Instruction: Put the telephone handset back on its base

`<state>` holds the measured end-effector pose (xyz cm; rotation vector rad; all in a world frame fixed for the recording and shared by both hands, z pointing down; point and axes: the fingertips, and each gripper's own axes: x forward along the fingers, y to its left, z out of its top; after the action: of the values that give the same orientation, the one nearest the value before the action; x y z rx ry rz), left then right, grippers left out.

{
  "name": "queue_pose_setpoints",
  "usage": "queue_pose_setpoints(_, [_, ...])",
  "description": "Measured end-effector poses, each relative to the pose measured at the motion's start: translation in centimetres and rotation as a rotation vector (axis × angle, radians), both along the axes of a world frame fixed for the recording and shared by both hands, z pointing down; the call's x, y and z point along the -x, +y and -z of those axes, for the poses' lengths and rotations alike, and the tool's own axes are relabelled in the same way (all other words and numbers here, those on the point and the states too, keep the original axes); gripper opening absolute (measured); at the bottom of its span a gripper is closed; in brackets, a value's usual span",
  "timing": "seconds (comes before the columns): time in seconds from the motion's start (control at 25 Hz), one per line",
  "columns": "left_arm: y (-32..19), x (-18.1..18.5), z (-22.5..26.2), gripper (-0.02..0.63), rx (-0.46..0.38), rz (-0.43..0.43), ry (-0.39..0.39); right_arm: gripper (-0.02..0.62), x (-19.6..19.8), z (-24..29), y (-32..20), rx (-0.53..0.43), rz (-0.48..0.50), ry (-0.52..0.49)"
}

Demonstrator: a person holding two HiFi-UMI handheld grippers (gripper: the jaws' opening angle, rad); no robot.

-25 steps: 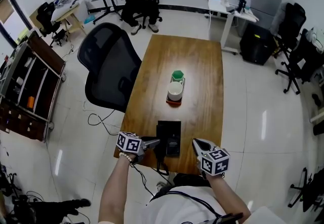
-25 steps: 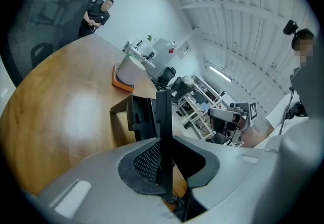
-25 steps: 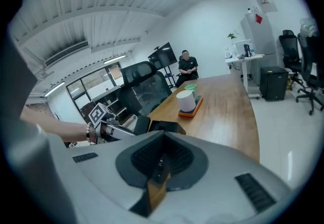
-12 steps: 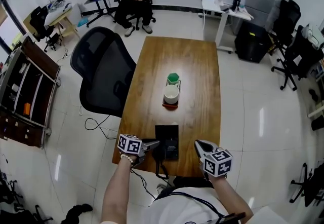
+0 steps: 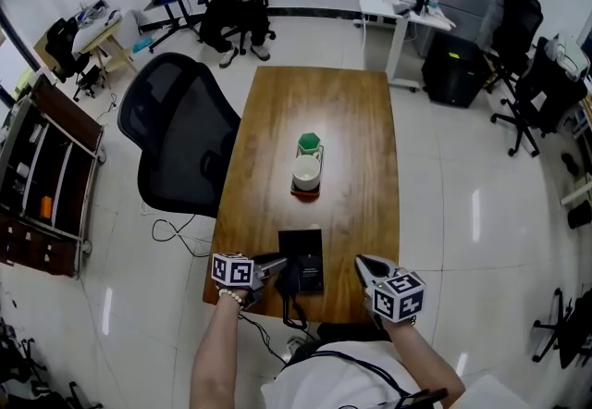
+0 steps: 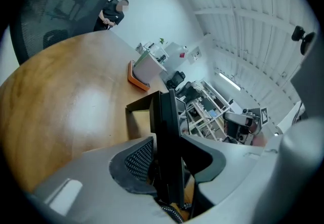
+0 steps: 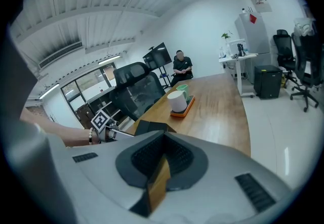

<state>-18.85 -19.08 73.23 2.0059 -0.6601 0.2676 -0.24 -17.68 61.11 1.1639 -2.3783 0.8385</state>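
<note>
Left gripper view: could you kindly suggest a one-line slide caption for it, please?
Left tongs, jaws just opening, straddle the black telephone handset at its base on the wooden table.

The far half of the table [image 5: 319, 102], toward the top of the head view, is bare wood, and so are the strips along both long edges. At the frame's centre a tray [image 5: 303, 195] carrying a white mug [image 5: 306, 173] and a green cup [image 5: 309, 142] blocks the straight line up the middle. Low in the frame the black telephone [image 5: 302, 261] fills the middle of the near edge, with bare wood to its right. An office chair [image 5: 180, 143] crowds the table's left side. The floor [image 5: 444, 176] on the right lies open.
</note>
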Motion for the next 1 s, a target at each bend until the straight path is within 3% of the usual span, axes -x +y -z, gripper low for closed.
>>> queue_pose_setpoints(0.12, [-0.1,0.2,0.0,0.218,-0.032,0.016,-0.028,0.000,0.0,-0.1,-0.1,0.004,0.004,-0.004])
queue_pose_setpoints(0.16, [0.0,0.0,0.2,0.215,-0.035,0.013,-0.006,0.000,0.1,-0.1,-0.1,0.004,0.006,-0.006])
queue_pose_setpoints(0.2, [0.2,-0.4,0.6,0.117,-0.035,0.010,0.029,0.000,0.1,-0.1,0.0,0.005,0.008,-0.007])
queue_pose_setpoints(0.24, [0.4,-0.6,0.9,0.078,-0.036,0.010,0.056,0.000,0.0,-0.1,0.0,0.007,0.009,-0.007])
queue_pose_setpoints(0.4, [0.3,-0.6,1.1,0.077,-0.028,0.025,0.128,0.000,-0.1,-0.3,0.0,0.011,0.010,-0.003])
queue_pose_setpoints(0.52, [0.3,-0.7,1.1,0.075,0.008,0.030,0.238,0.000,-0.3,-0.5,0.1,0.013,0.012,0.005])
queue_pose_setpoints(0.72, [-0.1,-0.9,0.9,0.081,0.061,-0.007,0.336,0.000,-1.0,-0.4,0.2,0.009,0.011,0.017])
queue_pose_setpoints(0.84, [-0.3,-0.4,0.3,0.117,0.062,-0.020,0.307,0.000,-1.4,-0.4,0.3,0.009,0.008,0.026])
queue_pose_setpoints(0.88, [-0.3,-0.2,0.0,0.172,0.058,-0.015,0.285,0.000,-1.5,-0.4,0.3,0.012,0.008,0.028])
queue_pose_setpoints(1.0, [-0.4,0.0,-0.3,0.186,0.029,0.003,0.236,0.000,-1.5,-0.6,0.4,0.016,0.005,0.031])
